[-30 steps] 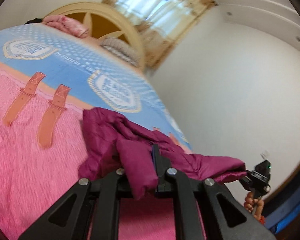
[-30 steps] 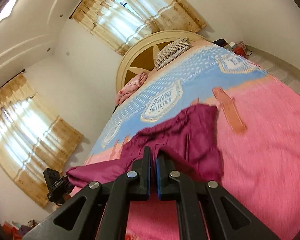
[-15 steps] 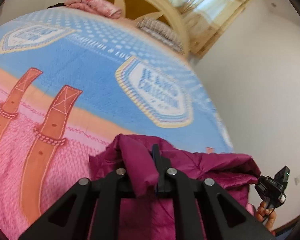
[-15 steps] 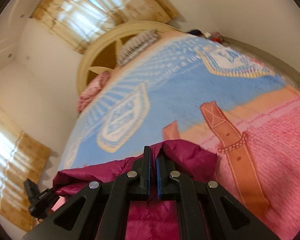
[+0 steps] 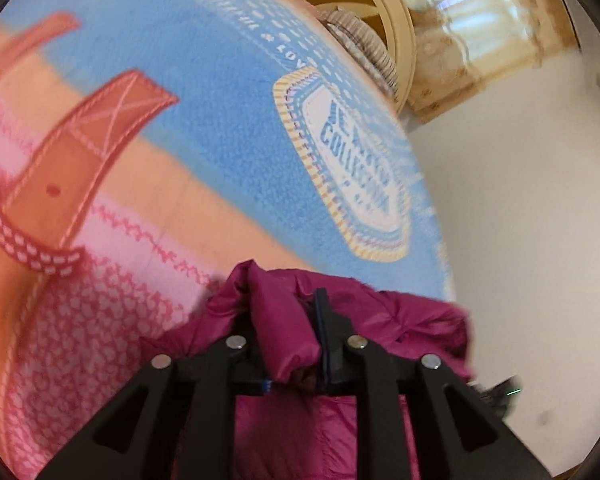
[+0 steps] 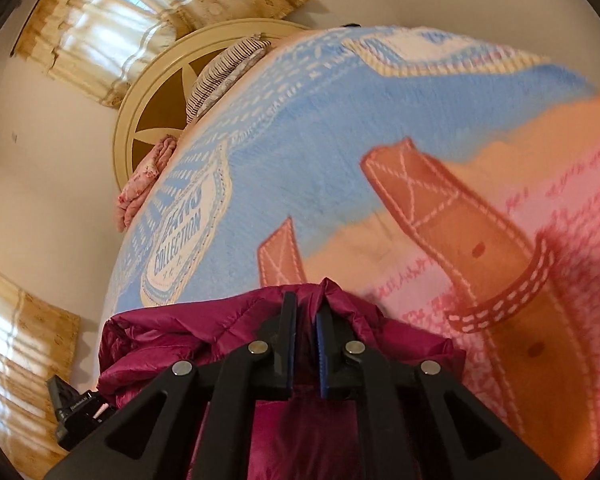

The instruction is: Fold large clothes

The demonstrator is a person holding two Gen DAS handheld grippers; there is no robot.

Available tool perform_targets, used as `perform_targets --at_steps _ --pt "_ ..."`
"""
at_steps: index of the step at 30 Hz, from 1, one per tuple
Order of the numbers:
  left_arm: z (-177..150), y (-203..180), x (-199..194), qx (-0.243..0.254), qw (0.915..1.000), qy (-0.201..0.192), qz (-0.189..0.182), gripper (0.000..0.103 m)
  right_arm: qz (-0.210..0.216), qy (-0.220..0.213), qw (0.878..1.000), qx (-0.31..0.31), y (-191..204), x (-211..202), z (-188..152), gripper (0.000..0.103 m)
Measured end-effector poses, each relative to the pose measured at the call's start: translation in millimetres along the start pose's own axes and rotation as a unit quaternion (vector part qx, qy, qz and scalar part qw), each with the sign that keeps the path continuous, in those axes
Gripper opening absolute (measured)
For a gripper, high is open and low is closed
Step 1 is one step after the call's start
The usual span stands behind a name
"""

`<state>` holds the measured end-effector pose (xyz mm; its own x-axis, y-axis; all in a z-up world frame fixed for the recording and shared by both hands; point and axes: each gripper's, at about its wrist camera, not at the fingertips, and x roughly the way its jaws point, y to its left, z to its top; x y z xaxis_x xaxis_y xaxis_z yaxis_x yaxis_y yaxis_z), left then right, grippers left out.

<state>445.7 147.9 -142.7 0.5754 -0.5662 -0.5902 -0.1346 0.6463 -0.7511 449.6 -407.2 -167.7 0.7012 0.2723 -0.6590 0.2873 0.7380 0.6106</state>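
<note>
A magenta padded jacket (image 5: 400, 320) lies bunched low on the bed, and also shows in the right wrist view (image 6: 188, 344). My left gripper (image 5: 300, 320) is shut on a fold of its edge, and the fabric drapes over the left finger. My right gripper (image 6: 306, 312) is shut on another part of the same edge, with the fabric pinched between the jaws. Both grippers are low, close to the bedspread (image 5: 204, 112). The other gripper shows at the left edge of the right wrist view (image 6: 74, 412).
The bedspread (image 6: 320, 128) is blue with badge prints farther up and pink with brown strap prints nearer. A round cream headboard (image 6: 140, 120), a striped pillow (image 6: 224, 68) and a pink pillow (image 6: 144, 180) are at the far end. White walls and curtained windows surround the bed.
Both grippers have carried the jacket edge forward up the bed and dropped lower toward the bedspread. The jacket now bunches closer under the fingers. Both grips stay shut.
</note>
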Motion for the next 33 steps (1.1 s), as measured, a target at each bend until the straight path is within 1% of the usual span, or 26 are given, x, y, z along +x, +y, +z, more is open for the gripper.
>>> perform_targets --at_steps 2,3,4,5,6,7,8,10,12,13,14,16,18,19,20,22,23,24,25,26,28,29,30,31,32,33 --pt "4.5 4.0 -14.6 -0.03 0.9994 -0.001 -0.016 0.029 0.014 0.01 1.0 0.021 -5.5 -1.9 2.9 0.008" --pt "7.0 2.1 -26.4 -0.031 0.9994 -0.008 -0.012 0.042 0.023 0.015 0.999 0.03 -8.2 -4.9 4.3 0.009" --pt "9.2 -2.4 -37.1 -0.022 0.9996 -0.017 0.0 0.06 0.035 0.016 0.998 0.039 -9.4 -11.2 6.7 0.012" --pt "11.2 -10.2 -52.7 -0.002 0.999 -0.037 0.027 0.07 0.043 0.01 0.998 0.043 -8.8 -20.7 9.0 0.019" --pt "13.8 -15.3 -63.5 0.014 0.9973 -0.054 0.048 0.085 0.047 -0.003 0.998 0.041 -7.2 -32.7 11.5 0.024" --pt "14.7 -21.0 -75.6 0.029 0.995 -0.072 0.064 0.091 0.048 -0.031 0.998 0.032 -2.9 -53.3 15.0 0.038" --pt "15.5 -28.1 -93.2 0.048 0.992 -0.091 0.072 0.092 0.044 -0.053 0.997 0.024 1.2 -70.0 17.0 0.05" --pt "17.0 -35.2 -113.1 0.063 0.988 -0.115 0.081 0.093 0.022 -0.105 0.994 -0.003 14.2 -107.8 18.4 0.051" --pt "11.4 -46.7 -123.1 0.086 0.9801 -0.137 0.114 0.093 -0.018 -0.156 0.986 -0.061 37.9 -139.8 11.1 0.051" --pt "5.3 -56.4 -121.0 0.113 0.9739 -0.14 0.138 0.093 -0.038 -0.162 0.98 -0.11 56.6 -147.9 4.4 0.051" --pt "-2.1 -68.4 -113.7 0.147 0.9665 -0.137 0.16 0.093 -0.052 -0.151 0.974 -0.16 76.2 -147.5 -4.1 0.051" --pt "-15.7 -89.5 -89.5 0.205 0.9536 -0.122 0.184 0.093 -0.063 -0.11 0.962 -0.242 113.1 -132.7 -25.0 0.051" --pt "-27.4 -107.1 -66.7 0.239 0.9463 -0.109 0.189 0.093 -0.072 -0.09 0.948 -0.298 147.2 -110.9 -47.8 0.051" --pt "-31.6 -115.6 -53.0 0.247 0.9449 -0.101 0.19 0.093 -0.074 -0.089 0.943 -0.311 158.1 -101.5 -54.0 0.051" --pt "-35.7 -124.8 -34.5 0.255 0.9428 -0.091 0.194 0.093 -0.072 -0.084 0.942 -0.318 168.8 -89.1 -58.3 0.051" --pt "-38.8 -134.6 -9.1 0.264 0.9362 -0.089 0.215 0.093 -0.056 -0.061 0.948 -0.306 182.5 -56.5 -57.2 0.051" --pt "-40.4 -137.5 7.4 0.269 0.9302 -0.094 0.232 0.093 -0.058 -0.053 0.95 -0.303 186.6 -43.6 -56.5 0.048" --pt "-41.2 -139.7 15.6 0.271 0.927 -0.095 0.241 0.093 -0.066 -0.045 0.95 -0.301 190.4 -29.0 -57.0 0.044" --pt "-42.5 -141.1 25.6 0.274 0.9234 -0.097 0.25 0.093 -0.08 -0.038 0.95 -0.298 189.2 -12.7 -56.4 0.035" --pt "-42.9 -139.6 34.2 0.277 0.9207 -0.097 0.257 0.093 -0.093 -0.031 0.951 -0.293 183.9 2.2 -55.1 0.034" --pt "-45.2 -132.9 50.6 0.283 0.9114 -0.095 0.283 0.093 -0.108 -0.019 0.955 -0.276 169.9 24.7 -52.4 0.031" --pt "-45.8 -128.3 57.8 0.282 0.9086 -0.093 0.293 0.093 -0.113 -0.013 0.957 -0.265 161.5 33.8 -49.9 0.03" --pt "-47.2 -125.6 60.9 0.279 0.9096 -0.088 0.295 0.093 -0.112 -0.007 0.961 -0.254 153.3 41.3 -49.1 0.03" --pt "-46.9 -120.3 64.7 0.273 0.9129 -0.083 0.292 0.093 -0.108 -0.004 0.964 -0.243 148.0 46.8 -48.4 0.03" --pt "-47.2 -116.9 66.8 0.267 0.9154 -0.085 0.289 0.093 -0.104 -0.001 0.966 -0.235 143.0 50.3 -46.2 0.03" --pt "-49.8 -117.7 66.9 0.265 0.9161 -0.089 0.287 0.094 -0.096 0.001 0.969 -0.226 136.9 53.8 -45.4 0.03"
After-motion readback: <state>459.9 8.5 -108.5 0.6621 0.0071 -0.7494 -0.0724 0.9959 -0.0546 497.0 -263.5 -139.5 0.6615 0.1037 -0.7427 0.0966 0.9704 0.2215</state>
